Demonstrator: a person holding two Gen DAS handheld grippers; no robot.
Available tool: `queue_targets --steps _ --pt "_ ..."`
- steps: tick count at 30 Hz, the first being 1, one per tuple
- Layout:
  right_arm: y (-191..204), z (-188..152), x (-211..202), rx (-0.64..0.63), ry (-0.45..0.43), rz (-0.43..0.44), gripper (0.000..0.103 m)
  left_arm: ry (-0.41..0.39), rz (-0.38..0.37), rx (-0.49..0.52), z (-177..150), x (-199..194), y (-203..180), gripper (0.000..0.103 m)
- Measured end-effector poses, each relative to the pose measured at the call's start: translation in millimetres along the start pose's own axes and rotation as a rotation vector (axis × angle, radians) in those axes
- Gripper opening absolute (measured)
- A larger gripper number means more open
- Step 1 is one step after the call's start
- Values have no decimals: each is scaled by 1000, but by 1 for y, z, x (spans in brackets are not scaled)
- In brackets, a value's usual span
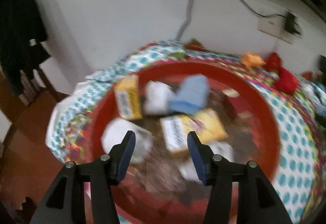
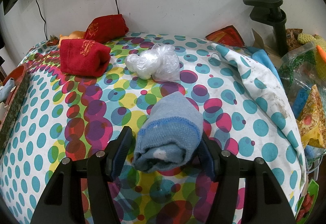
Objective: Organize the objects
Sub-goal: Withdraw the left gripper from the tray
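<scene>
The left gripper (image 1: 161, 140) hangs open and empty over the red basin (image 1: 262, 106). The right gripper (image 2: 166, 140) straddles a blue sock (image 2: 171, 128) on the tabletop (image 2: 61, 122), jaws apart, not visibly pinching; closing comes next.

Boxes (image 1: 128, 99) and rolled sock (image 1: 191, 91) in basin (image 1: 262, 106) on tablecloth (image 1: 295, 134)

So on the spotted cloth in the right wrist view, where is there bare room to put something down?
Free: the stretch left of the blue sock, between the red socks and the right tool. Also free: the patch between the plastic bag and the folded cloth. Crowded: the far right edge by the packets, and the red basin.
</scene>
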State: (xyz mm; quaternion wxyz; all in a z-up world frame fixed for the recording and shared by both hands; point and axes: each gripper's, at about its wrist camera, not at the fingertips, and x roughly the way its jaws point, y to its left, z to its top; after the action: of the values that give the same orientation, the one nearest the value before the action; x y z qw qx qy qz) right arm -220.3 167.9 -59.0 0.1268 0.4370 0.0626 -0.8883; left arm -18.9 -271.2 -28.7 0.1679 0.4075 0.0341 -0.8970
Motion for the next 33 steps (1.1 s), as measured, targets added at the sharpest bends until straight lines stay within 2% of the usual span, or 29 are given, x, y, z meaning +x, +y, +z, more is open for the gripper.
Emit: queue_targets --steps 2,5,8,12,16,20,26,29,33 --pt "0 0 0 -1 0 -1 60 1 -60 -7 -11 -9 -7 54" --pt "-1 0 0 1 0 0 60 -21 -104 -6 -25 -20 -16 55" --pt "-1 0 2 3 9 -10 73 12 -130 -5 -33 -18 -22 55" --pt "-1 1 3 0 12 -11 75 37 -202 -40 -43 -15 -18 55" --pt "-2 0 3 -5 11 -12 74 17 -194 -13 -50 -17 -18 55" --pt "0 -1 -1 -11 -4 -15 52 -14 -168 26 -53 -22 -21 55" --pt "2 0 -1 -19 -6 -23 51 -35 -194 25 -56 -25 -17 55" --pt "2 0 -1 -13 -4 -16 51 -60 -164 62 -58 -30 -18 55" --pt "4 0 0 -15 -4 -21 50 -50 -156 87 -57 -32 -17 55"
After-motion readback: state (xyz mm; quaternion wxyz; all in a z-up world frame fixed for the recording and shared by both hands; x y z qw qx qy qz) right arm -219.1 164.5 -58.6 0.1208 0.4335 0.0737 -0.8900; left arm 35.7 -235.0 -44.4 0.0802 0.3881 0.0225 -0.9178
